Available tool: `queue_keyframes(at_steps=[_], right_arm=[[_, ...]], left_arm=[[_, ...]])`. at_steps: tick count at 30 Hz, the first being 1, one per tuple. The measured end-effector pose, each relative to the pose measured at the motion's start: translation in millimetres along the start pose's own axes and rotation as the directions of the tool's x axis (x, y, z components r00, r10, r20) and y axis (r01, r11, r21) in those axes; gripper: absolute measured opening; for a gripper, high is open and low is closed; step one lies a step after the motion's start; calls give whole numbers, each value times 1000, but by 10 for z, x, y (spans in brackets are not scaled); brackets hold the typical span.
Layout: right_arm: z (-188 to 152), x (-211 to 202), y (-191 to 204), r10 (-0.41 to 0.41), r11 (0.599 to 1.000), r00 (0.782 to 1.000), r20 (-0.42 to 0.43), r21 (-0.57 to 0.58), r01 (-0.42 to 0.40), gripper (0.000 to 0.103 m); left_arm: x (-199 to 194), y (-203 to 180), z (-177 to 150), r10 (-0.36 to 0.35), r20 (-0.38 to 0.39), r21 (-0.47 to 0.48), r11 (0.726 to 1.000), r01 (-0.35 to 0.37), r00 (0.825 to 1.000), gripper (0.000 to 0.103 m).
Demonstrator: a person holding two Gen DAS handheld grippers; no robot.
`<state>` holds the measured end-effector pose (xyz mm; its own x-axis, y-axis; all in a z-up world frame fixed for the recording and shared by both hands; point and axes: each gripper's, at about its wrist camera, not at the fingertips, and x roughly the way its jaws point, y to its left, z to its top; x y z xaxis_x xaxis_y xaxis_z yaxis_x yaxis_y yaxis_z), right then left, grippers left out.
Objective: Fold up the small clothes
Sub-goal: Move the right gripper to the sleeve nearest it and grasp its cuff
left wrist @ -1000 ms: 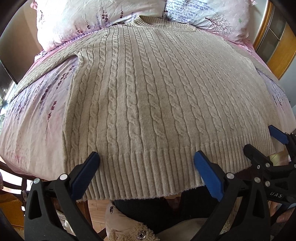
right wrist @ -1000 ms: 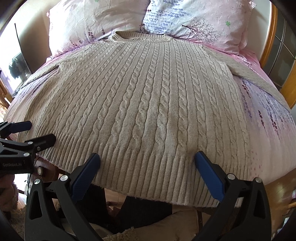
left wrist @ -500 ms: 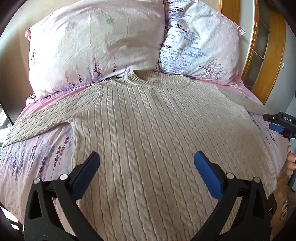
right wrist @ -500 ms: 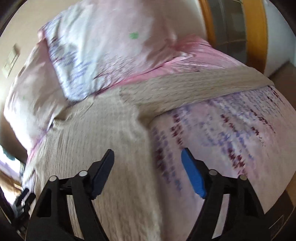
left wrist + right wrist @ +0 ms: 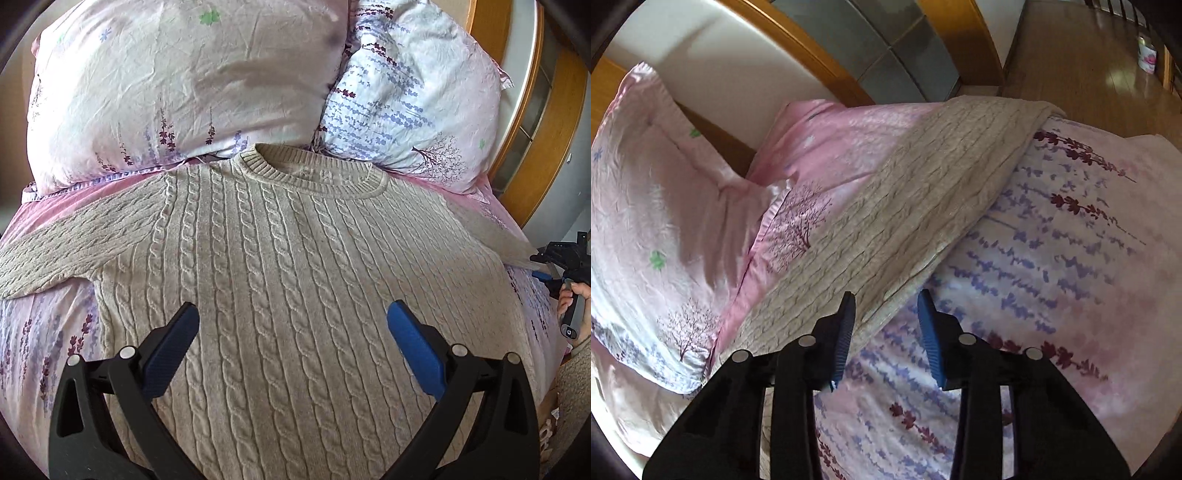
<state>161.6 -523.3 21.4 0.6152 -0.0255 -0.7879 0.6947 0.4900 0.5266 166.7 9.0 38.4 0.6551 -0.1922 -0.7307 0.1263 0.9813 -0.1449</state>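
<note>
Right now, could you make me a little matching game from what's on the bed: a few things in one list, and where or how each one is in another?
Things:
1. sweater
2. left claw
3. right claw
4. pillows

Places or states:
A. propped behind the neckline
B. at the edge of one sleeve, having just been closing
C. spread flat, sleeves out to the sides
D. wide open over the sweater's body

Pairs: 1-C, 2-D, 3-B, 4-A

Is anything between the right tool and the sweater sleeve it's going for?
Nothing visible. The right tool sits at the edge of the beige cable-knit sweater's sleeve, jaws just closing, pads not yet pressing. Only the floral bedsheet lies beneath.
</note>
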Motion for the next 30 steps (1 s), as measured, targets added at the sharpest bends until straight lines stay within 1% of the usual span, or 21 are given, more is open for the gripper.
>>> queue_keyframes(at_steps=[2,5,7,8,9,10,12,14,16,17,19,20,22,24,25,26,28,30], right_arm=[[48,-12,-38,-11,1000,1000,22,15,11,36],[102,0,-88,-30,999,998,58,31,28,29],[134,31,-99,-36,999,997,75,34,33,22],[148,43,-94,-43,999,995,85,28,41,20],[153,56,-77,-56,998,994,93,13,55,13],[157,67,-56,-62,998,993,100,-2,63,11],[151,41,31,-53,998,990,132,-38,58,9],[120,-84,185,-21,994,982,188,-100,40,9],[56,-226,387,37,985,973,228,-175,4,8],[-6,-311,528,86,974,968,237,-226,-32,8],[-158,-440,788,177,943,957,228,-317,-99,8],[-280,-500,955,232,917,951,207,-371,-143,8],[-565,-560,1250,330,853,934,136,-466,-234,8],[-890,-497,1497,383,787,923,28,-534,-310,8],[-1106,-404,1622,393,748,918,-50,-564,-350,8],[-1278,-302,1706,384,721,916,-112,-583,-374,8],[-1650,-17,1809,324,680,917,-233,-617,-397,8],[-1876,252,1842,246,670,925,-288,-639,-377,8]], left_arm=[[43,2,5,-14,-5,1,1000,14,1000,101],[105,43,8,-46,-14,-22,999,46,999,101],[128,86,21,-76,-12,-47,996,76,997,101],[132,106,25,-87,-10,-59,995,87,996,101],[140,132,26,-104,-10,-73,992,103,995,101],[144,148,33,-117,-9,-85,990,115,993,101],[150,180,44,-131,-10,-104,986,129,991,101],[147,201,54,-131,-3,-114,985,129,991,101],[125,222,49,-131,15,-121,984,132,991,101],[108,231,47,-135,31,-124,983,138,990,101],[45,240,41,-145,79,-126,980,154,986,101],[16,237,38,-142,100,-122,980,154,985,101],[-42,225,38,-140,134,-111,982,156,981,101],[-76,218,44,-144,143,-107,981,160,979,101],[-91,221,47,-150,144,-109,980,166,978,101],[-101,226,52,-154,145,-113,979,170,977,101],[-117,255,50,-159,148,-123,976,178,976,101],[-139,286,44,-155,155,-127,976,175,976,101]])
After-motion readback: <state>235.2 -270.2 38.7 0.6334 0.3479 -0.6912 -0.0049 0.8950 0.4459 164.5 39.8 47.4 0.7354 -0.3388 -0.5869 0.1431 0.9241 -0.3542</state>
